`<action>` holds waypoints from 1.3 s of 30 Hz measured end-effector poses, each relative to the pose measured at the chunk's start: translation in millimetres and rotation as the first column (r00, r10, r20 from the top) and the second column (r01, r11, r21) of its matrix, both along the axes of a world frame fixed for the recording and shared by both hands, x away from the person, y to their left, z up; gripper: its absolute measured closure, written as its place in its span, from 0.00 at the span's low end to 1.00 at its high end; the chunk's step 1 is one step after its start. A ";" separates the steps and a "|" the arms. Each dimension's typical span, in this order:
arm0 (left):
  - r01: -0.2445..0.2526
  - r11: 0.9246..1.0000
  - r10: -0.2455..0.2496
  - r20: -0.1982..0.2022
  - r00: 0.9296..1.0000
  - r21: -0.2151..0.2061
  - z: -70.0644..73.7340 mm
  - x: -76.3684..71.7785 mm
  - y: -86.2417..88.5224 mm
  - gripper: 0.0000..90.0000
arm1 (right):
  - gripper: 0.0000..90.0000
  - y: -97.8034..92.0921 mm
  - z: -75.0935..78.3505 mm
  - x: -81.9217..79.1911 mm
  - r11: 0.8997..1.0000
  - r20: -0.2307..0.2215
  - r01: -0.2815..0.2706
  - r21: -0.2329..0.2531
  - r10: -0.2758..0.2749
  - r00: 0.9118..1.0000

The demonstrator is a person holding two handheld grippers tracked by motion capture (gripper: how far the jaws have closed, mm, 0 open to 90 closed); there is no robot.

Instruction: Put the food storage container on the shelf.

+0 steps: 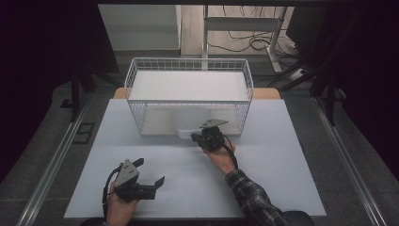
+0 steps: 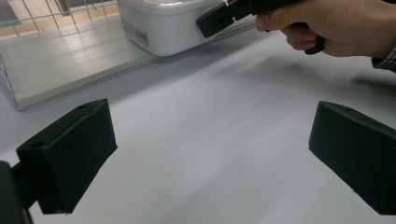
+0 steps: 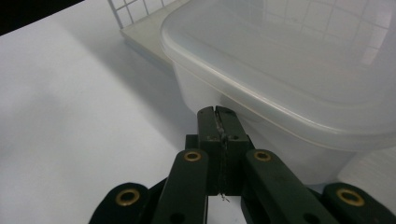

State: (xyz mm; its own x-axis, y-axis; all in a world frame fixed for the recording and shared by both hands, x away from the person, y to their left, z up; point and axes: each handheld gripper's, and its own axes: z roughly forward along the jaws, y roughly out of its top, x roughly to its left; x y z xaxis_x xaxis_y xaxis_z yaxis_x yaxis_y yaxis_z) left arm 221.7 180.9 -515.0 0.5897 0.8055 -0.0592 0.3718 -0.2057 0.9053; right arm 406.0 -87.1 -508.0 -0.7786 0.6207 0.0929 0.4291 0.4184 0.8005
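Note:
A translucent lidded plastic container (image 1: 190,123) sits at the open front of a white wire basket (image 1: 188,62) that lies on its side, partly inside it. My right gripper (image 1: 194,137) is shut with nothing between its jaws. Its tips (image 3: 217,114) rest against the container (image 3: 289,70) wall, just under the lid's rim. My left gripper (image 1: 150,172) is open near the table's front left, held low over the white sheet and apart from everything. In the left gripper view its jaws (image 2: 212,154) stand wide, and the container (image 2: 159,25) and the right gripper (image 2: 212,21) lie ahead.
The white sheet (image 1: 263,155) covers the tabletop, with bare room to the left, right and front of the basket. The basket's wire wall (image 3: 135,11) stands just behind the container. Metal rails run along both table sides, and cables lie on the floor beyond.

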 end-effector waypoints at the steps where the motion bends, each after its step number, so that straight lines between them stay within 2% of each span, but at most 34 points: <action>1: 0.001 1.000 -0.001 -0.003 1.000 0.001 -0.2 0.1 -0.2 0.00 | 0.99 0.2 -0.1 1.6 1.000 0.004 0.001 0.001 -0.001 1.000; 28: 0.017 0.999 -0.018 -0.032 0.999 -0.031 -2.9 2.7 1.0 0.01 | 0.99 8.3 -0.9 32.7 0.999 0.017 0.046 -0.016 -0.045 0.999; 39: 0.018 0.999 -0.019 -0.033 0.999 -0.034 -2.7 2.6 1.3 0.01 | 0.98 8.4 -0.3 30.5 0.999 0.018 0.037 -0.020 -0.037 0.999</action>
